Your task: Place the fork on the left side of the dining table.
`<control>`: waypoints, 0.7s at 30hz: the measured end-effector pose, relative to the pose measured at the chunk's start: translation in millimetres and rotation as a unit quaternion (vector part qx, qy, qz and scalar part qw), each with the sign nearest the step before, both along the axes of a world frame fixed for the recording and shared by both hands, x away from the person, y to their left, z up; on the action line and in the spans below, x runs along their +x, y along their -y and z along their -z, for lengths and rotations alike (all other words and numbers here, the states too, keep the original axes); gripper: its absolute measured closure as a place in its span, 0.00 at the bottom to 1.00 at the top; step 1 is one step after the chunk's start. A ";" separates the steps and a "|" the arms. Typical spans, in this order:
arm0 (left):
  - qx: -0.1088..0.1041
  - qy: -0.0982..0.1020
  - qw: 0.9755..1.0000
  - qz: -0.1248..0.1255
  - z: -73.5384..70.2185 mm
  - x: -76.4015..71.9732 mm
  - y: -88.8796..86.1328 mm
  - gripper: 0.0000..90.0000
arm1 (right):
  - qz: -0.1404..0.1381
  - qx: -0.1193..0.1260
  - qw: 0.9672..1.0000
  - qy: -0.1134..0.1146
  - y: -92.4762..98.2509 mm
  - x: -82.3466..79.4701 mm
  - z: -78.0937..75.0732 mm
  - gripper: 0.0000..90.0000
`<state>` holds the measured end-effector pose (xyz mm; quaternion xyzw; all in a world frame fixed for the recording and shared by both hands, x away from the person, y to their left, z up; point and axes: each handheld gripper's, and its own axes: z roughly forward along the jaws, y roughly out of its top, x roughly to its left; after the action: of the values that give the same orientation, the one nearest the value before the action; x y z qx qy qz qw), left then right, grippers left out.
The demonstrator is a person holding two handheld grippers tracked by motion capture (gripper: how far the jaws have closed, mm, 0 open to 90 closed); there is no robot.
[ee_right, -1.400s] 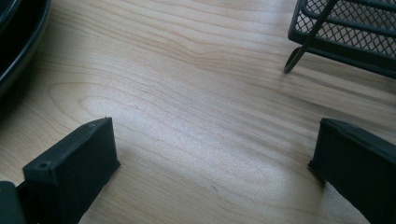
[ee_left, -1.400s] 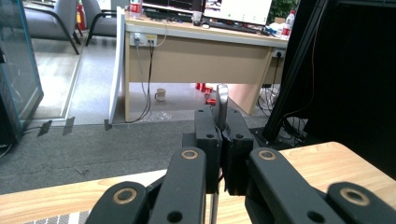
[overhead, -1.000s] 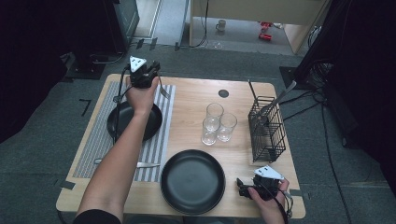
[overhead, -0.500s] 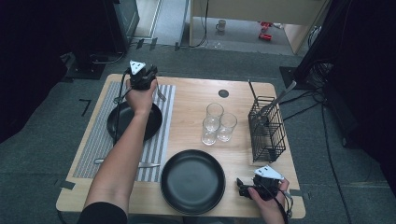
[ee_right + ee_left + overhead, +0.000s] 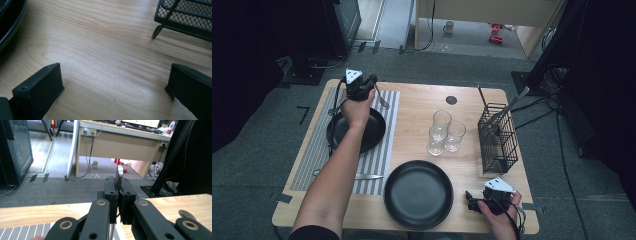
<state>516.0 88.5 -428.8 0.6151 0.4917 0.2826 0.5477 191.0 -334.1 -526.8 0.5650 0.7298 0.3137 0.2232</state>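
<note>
Idleness is being kept by the right claw (image 5: 472, 202), gaping on the near tabletop (image 5: 422, 107). Farther off, a fork (image 5: 118, 176), thin, stiff, light and slippery metal, is being pinched at mid-handle by the left claw (image 5: 118, 185) above the striped placemat (image 5: 382, 155).

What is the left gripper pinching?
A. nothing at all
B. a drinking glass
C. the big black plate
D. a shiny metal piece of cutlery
D: in the left gripper view the jaws of the left gripper are shut on a thin metal piece of cutlery that sticks up between them, while the three glasses and the big black plate stand apart on the table.
</note>
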 end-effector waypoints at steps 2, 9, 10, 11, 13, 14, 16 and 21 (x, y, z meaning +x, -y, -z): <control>0.001 -0.004 1.000 0.002 -0.8 -1.1 -1.1 0.98 | 0.000 0.000 1.000 0.000 0.0 0.0 0.0 0.00; 0.001 -0.020 1.000 -0.009 -3.7 -1.7 -1.7 0.98 | 0.000 0.000 1.000 0.000 0.0 0.0 0.0 0.00; 0.004 -0.022 1.000 -0.007 -4.7 -1.5 -0.8 0.98 | 0.000 0.000 1.000 0.000 0.0 0.0 0.0 0.00; 0.006 -0.023 1.000 -0.007 -5.5 -1.3 -0.1 0.98 | 0.000 0.000 1.000 0.000 0.0 0.0 0.0 0.00; -0.003 -0.026 1.000 -0.002 -7.6 0.0 1.3 0.98 | 0.000 0.000 1.000 0.000 0.0 0.0 0.0 0.00; -0.007 -0.024 1.000 0.002 -8.4 1.1 1.8 0.98 | 0.000 0.000 1.000 0.000 0.0 0.0 0.0 0.00; -0.004 -0.021 1.000 -0.002 -10.0 4.0 4.2 0.98 | 0.000 0.000 1.000 0.000 0.0 0.0 0.0 0.00; -0.010 -0.013 1.000 -0.008 -11.1 14.9 9.7 0.98 | 0.000 0.000 1.000 0.000 0.0 0.0 0.0 0.00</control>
<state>531.0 78.8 -417.8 0.6089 0.5066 0.2742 0.5454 191.0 -334.1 -526.8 0.5651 0.7296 0.3141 0.2231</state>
